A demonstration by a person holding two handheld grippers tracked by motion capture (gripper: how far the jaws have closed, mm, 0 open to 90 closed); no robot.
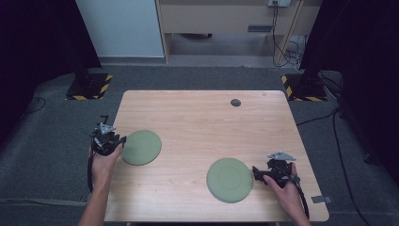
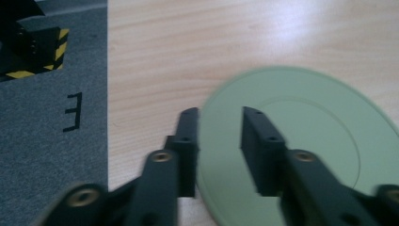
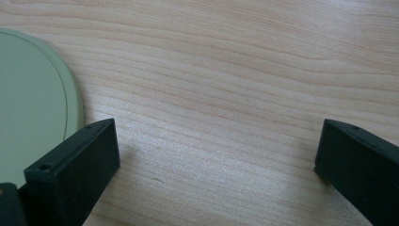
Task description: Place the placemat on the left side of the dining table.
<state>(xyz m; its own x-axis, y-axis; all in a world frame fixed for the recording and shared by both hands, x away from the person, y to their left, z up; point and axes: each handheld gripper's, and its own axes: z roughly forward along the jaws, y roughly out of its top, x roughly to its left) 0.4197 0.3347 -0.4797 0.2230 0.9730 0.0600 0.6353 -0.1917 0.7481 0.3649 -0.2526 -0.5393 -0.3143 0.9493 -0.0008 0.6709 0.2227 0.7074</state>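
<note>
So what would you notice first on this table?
Two round green plates: the left plate sits near the wooden table's left edge, its rim between the left claw's parted jaws. The right plate lies near the front, with the right claw wide open beside it.

A pale wooden worktop point(image 1: 197, 117) carries two round green plates, one plate point(image 1: 141, 147) near its left edge and the other plate point(image 1: 229, 180) toward the front right, with a small dark disc point(image 1: 235, 102) near the back edge.
</note>
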